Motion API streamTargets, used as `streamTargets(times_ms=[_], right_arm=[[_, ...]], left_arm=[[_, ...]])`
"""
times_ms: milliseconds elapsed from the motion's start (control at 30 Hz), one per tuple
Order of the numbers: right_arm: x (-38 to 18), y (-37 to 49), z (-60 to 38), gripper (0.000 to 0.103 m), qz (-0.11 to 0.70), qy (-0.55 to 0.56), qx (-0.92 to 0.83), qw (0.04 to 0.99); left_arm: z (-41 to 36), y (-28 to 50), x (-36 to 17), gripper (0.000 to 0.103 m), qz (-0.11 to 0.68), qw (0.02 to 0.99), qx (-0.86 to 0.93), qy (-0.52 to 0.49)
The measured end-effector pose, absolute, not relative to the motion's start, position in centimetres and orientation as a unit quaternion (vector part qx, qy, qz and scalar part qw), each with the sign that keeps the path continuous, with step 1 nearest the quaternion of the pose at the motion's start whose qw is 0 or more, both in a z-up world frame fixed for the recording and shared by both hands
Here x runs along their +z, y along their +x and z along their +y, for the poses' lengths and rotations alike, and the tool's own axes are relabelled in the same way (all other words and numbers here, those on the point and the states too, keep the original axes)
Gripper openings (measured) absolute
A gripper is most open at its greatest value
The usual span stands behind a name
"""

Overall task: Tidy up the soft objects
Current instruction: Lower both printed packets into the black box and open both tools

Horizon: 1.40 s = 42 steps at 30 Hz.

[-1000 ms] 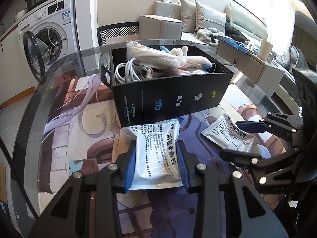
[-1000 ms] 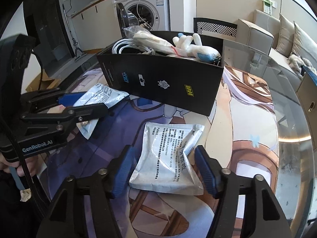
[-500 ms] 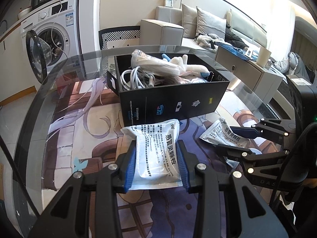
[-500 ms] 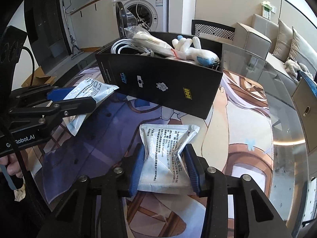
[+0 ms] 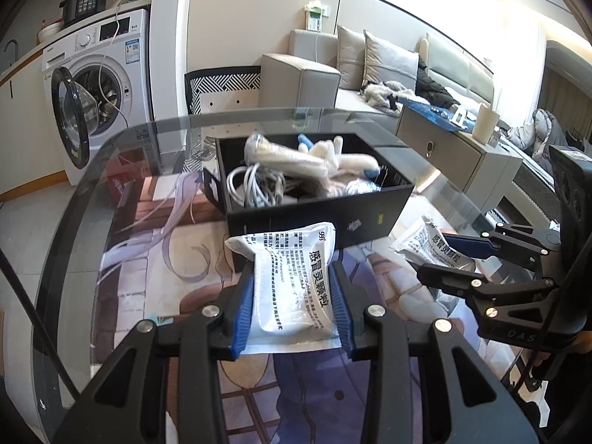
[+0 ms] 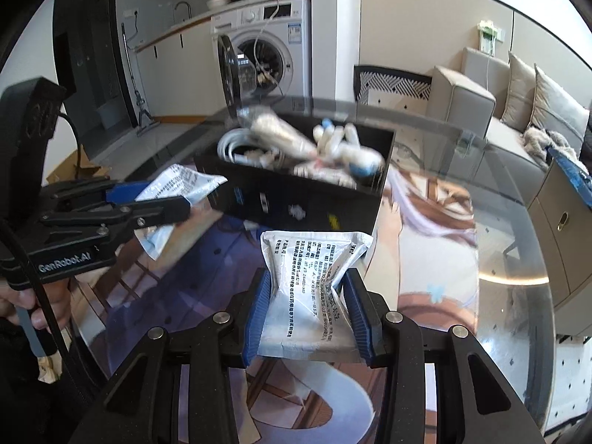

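Note:
Two white medicine sachets with black print are held above the table. My left gripper (image 5: 292, 273) is shut on one sachet (image 5: 292, 285), its blue pads pressing both sides. My right gripper (image 6: 308, 281) is shut on the other sachet (image 6: 310, 288), which is creased between the pads. Each gripper also shows in the other view: the right gripper (image 5: 455, 255) with its sachet (image 5: 429, 244), the left gripper (image 6: 166, 199) with its sachet (image 6: 177, 181). Just beyond both stands an open black box (image 5: 318, 222) (image 6: 296, 203) holding a white cable coil (image 5: 248, 185), wrapped white items and a white plush toy (image 6: 355, 155).
A round glass table (image 5: 88, 192) carries an illustrated mat (image 5: 155, 259). Behind it stand a washing machine (image 5: 103, 85) with its door open, a patterned chair (image 5: 222, 88), a grey sofa (image 5: 370, 70) and a low cabinet (image 5: 458, 155). A hand (image 6: 40, 307) grips the left handle.
My right gripper's jaws closed onto the sachet that lay between them. Both grippers then rose with their sachets, so the box now sits lower and further off in view.

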State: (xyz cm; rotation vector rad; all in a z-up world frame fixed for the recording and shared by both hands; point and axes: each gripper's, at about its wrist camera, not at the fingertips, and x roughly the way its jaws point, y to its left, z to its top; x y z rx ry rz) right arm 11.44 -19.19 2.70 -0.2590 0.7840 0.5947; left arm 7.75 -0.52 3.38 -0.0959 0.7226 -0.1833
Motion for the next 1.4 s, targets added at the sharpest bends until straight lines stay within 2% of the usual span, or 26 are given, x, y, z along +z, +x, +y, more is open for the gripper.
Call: streamTargets(times_ms=[567,1400], right_arm=[[6.8,15.5,-18.1,0.041,0.32,-0.11,0.298,0.893],[6.3,19.5,-16.4,0.041,0.311,-0.103,0.305,0.894]], left_arm=[[-0.1,11.8,5.9,0.037,0.325,0.94,-0.08,-0.06],[1.0,16.2,4.9,0.037,0.319,0.94,-0.056,-0.109]])
